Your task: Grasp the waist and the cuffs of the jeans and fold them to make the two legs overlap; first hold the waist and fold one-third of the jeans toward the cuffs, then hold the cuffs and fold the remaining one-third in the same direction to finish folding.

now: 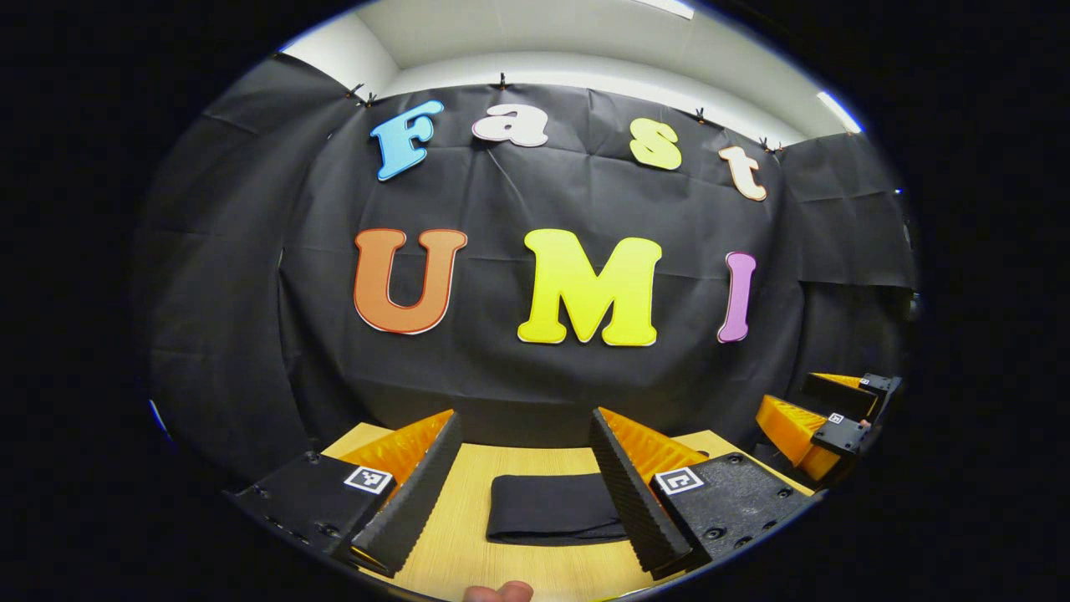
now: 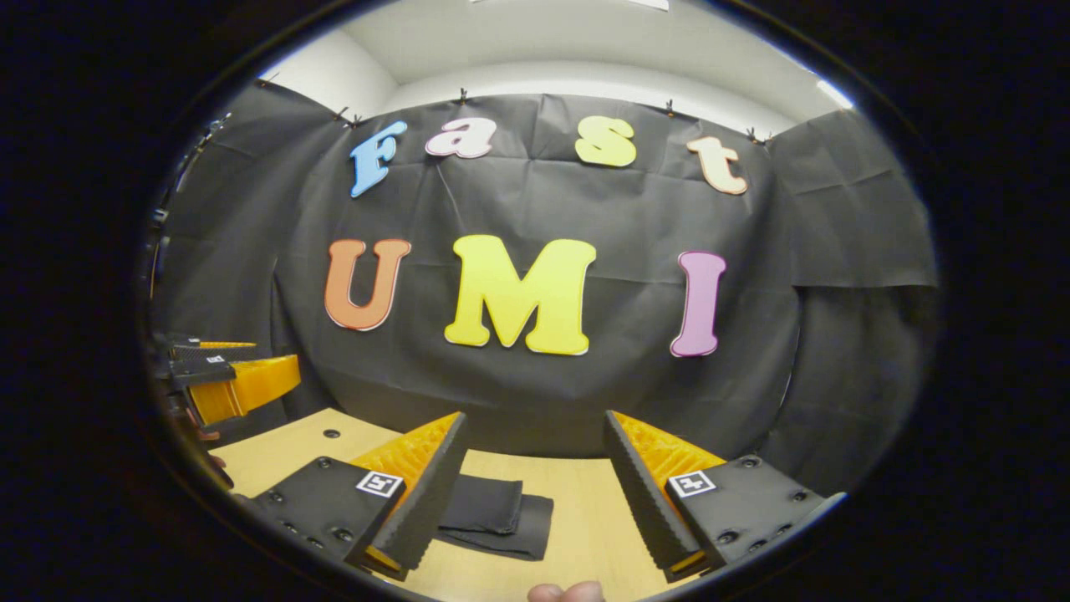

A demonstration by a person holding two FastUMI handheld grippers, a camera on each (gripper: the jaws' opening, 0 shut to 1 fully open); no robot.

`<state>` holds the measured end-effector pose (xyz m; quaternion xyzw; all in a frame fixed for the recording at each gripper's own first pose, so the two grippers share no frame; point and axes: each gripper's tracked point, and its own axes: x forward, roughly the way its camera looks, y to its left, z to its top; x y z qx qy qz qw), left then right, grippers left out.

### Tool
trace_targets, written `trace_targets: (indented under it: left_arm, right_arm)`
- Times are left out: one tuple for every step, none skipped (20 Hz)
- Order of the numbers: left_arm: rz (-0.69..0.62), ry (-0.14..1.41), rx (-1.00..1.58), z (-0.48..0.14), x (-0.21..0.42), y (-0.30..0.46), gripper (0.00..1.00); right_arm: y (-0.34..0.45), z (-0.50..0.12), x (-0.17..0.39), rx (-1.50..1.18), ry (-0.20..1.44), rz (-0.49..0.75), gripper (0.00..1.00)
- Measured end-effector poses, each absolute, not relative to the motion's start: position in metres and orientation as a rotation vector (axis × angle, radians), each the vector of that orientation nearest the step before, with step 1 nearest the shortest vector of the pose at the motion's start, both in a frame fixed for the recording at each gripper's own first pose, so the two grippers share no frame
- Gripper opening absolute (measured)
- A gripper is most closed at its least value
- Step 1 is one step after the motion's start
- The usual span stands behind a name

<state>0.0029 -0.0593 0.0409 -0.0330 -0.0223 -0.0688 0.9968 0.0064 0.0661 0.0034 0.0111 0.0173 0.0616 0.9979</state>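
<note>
Apparently finished, the jeans [image 1: 556, 507] lie as a compact dark bundle on the wooden table [image 1: 468, 552], ahead of and between the spread fingers of the left gripper [image 1: 525, 485], which hold nothing. The right gripper [image 2: 535, 493] likewise has its fingers wide apart and empty, raised above the tabletop; from its camera the bundle sits ahead of the left finger [image 2: 418, 502], partly hidden behind it.

Judging by the stacked layers, the final third looks already folded over, so the step in hand seems to be drawing clear. Done well, that means lifting both tools straight up and away with fingers parted, so no pad catches a fold and drags the stack open.

From the right gripper view, two offset layers of cloth are plain, the upper one stepped back from the lower. The left gripper view gives a flatter, broadside look at the bundle, and also catches the other gripper [image 1: 823, 422] off beyond its right finger. A fingertip [image 1: 499, 593] of the person peeks in below.
</note>
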Motion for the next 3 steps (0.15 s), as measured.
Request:
trace_targets:
  left_arm:
    - [-0.131, -0.049, -0.067, 0.0424, 0.0016, -0.0569, 0.98]
    - [-0.126, -0.052, -0.067, 0.0437, 0.0011, -0.0544, 0.98]
    - [-0.119, -0.056, -0.066, 0.0448, 0.0012, -0.0525, 1.0]
  right_arm:
    - [0.0669, 0.0046, 0.0077, 0.021, 0.037, 0.127, 0.99]
    - [0.0682, 0.0059, 0.0094, 0.02, 0.035, 0.129, 0.99]
    - [0.0702, 0.0066, 0.0097, 0.024, 0.033, 0.132, 0.99]
